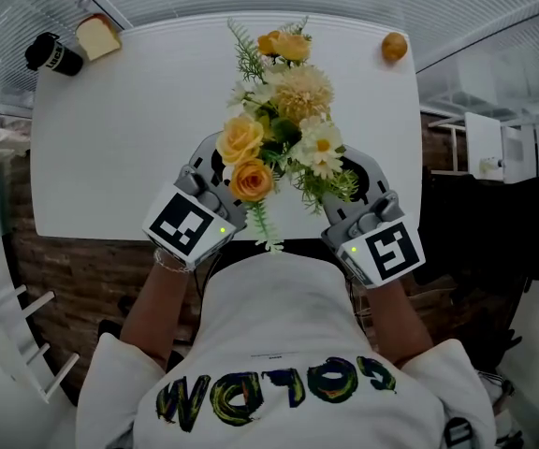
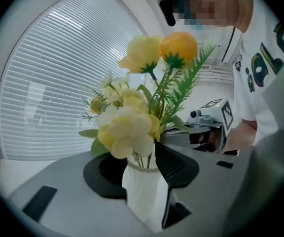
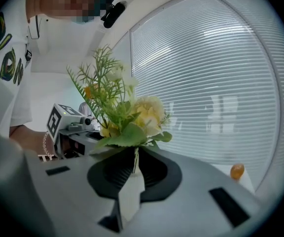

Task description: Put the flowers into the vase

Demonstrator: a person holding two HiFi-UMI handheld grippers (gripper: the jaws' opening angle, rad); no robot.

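Note:
A bunch of yellow, orange and white flowers point(image 1: 284, 129) with green sprigs stands in a white ribbed vase point(image 2: 142, 196) near the front edge of the white table point(image 1: 110, 138). In the head view the blooms hide the vase. My left gripper point(image 1: 221, 171) reaches in from the left. Its jaws stand apart around the vase body, and its right pad point(image 2: 174, 164) lies close beside the vase. My right gripper point(image 1: 349, 181) comes in from the right. It is nearly shut on a thin white edge point(image 3: 128, 199), seemingly the vase's rim, with a stem rising from it.
An orange fruit point(image 1: 394, 46) lies at the table's far right corner. A slice of bread point(image 1: 98, 36) and a black cup point(image 1: 52, 54) sit at the far left. The person's body is close to the near edge. Window blinds run behind the table.

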